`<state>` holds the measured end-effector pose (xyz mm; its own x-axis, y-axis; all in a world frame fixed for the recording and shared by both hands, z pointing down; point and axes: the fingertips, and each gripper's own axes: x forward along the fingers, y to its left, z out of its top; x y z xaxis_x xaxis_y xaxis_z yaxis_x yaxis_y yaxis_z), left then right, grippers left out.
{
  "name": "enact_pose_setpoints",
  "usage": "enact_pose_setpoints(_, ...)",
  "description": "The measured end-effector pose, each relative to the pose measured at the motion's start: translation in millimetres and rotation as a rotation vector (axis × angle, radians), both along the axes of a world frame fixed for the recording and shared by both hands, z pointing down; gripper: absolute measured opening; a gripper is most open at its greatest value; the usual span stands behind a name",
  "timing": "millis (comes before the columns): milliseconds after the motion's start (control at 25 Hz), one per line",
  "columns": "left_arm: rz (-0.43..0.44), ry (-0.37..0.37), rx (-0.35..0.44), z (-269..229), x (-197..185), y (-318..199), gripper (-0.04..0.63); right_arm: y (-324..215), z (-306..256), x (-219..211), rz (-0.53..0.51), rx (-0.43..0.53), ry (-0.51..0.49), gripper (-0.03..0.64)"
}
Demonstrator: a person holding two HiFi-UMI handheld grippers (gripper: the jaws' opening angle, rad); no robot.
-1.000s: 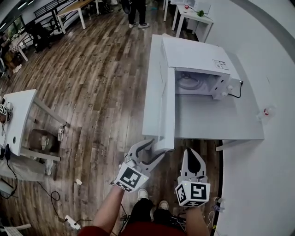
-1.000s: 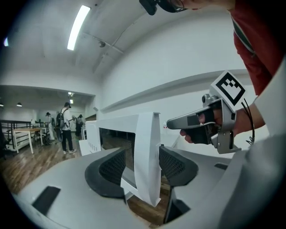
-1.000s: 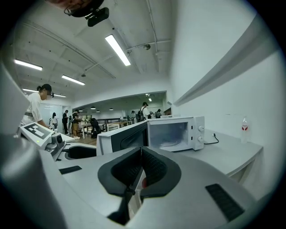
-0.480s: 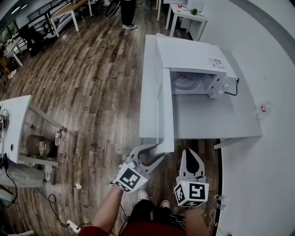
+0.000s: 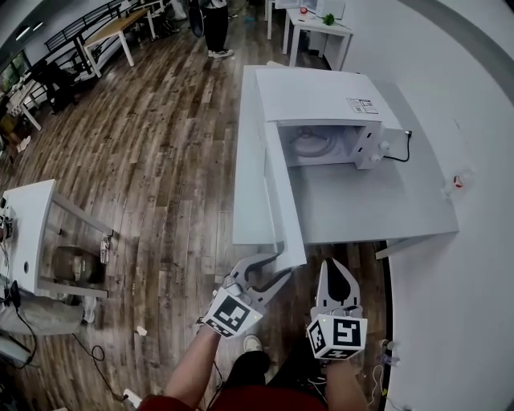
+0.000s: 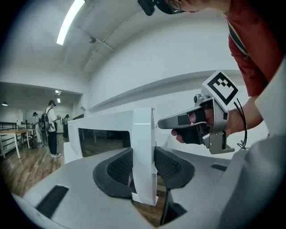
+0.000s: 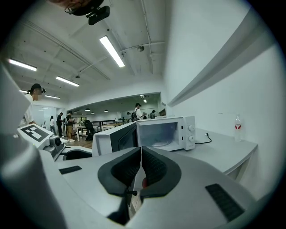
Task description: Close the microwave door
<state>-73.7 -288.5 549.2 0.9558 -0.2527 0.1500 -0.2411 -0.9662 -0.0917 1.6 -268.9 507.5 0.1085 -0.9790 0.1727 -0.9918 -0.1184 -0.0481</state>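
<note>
A white microwave (image 5: 321, 104) stands on a white table (image 5: 377, 209) with its door (image 5: 281, 201) swung wide open toward me. My left gripper (image 5: 273, 269) has the door's free edge (image 6: 144, 147) between its pads; the jaws are closing and both pads touch the edge. Just right of it my right gripper (image 5: 333, 273) is shut with nothing in it, in front of the table's near edge. In the right gripper view the shut jaws (image 7: 141, 167) point at the open microwave (image 7: 165, 132) with its glass turntable inside.
A black cable (image 5: 399, 152) runs from the microwave's right side. A small bottle (image 5: 455, 183) stands at the table's right end. Another white table (image 5: 32, 217) is at the left across the wooden floor. People stand far back (image 5: 213, 24).
The left gripper's jaws have narrowed onto the door's free edge. Both grippers have shifted a little toward the microwave.
</note>
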Motion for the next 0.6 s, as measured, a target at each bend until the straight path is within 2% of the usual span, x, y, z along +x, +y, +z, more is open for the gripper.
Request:
enact_pose_setpoints(360, -0.077, -0.013, -0.006, -9.2, 62.3, 6.0, 0.167, 1.8, -16.2, 71.8, -0.058, 0.005, 0.007, 0.029)
enact_pose_setpoints(600, -0.141, -0.007, -0.011, -8.6, 115.0, 1.7, 0.16, 0.1, -8.1, 128.1, -0.078, -0.011, 0.005, 0.029)
